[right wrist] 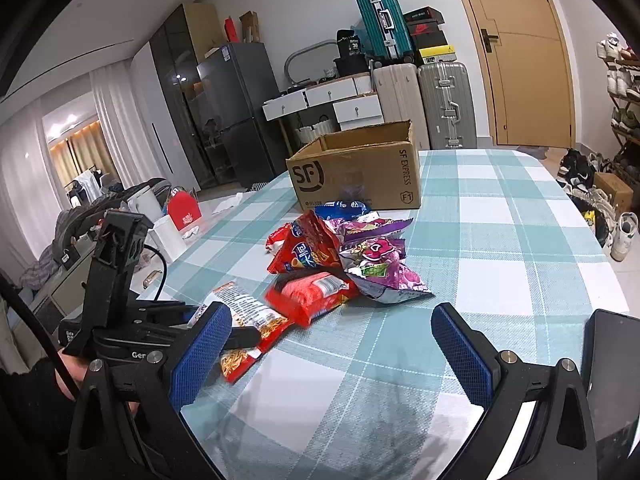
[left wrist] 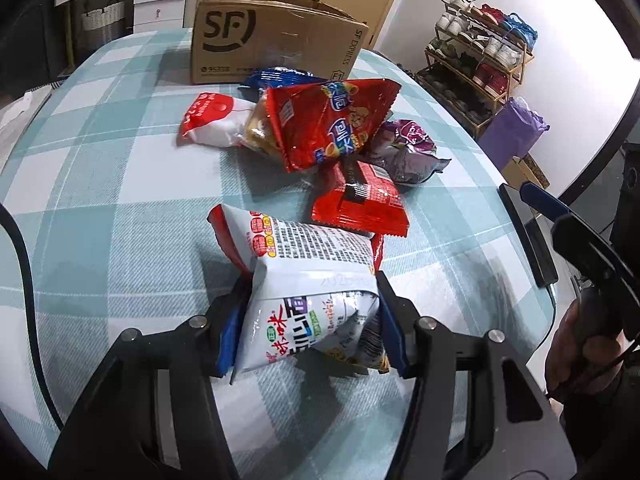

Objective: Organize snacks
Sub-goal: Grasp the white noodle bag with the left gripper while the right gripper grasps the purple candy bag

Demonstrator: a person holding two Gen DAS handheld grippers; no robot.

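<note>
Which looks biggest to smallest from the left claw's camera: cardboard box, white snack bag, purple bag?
1. White snack bag, though nearness to the camera inflates it.
2. Cardboard box, far back.
3. Purple bag.

Teal-white checked tablecloth [left wrist: 120, 208]; purple snack bag [right wrist: 384, 268].

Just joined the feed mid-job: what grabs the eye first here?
The left gripper is shut on a white snack bag at the near table edge. Beyond it lies a heap of red and purple packets, with an open cardboard box behind. The right gripper hangs open, empty.
</note>
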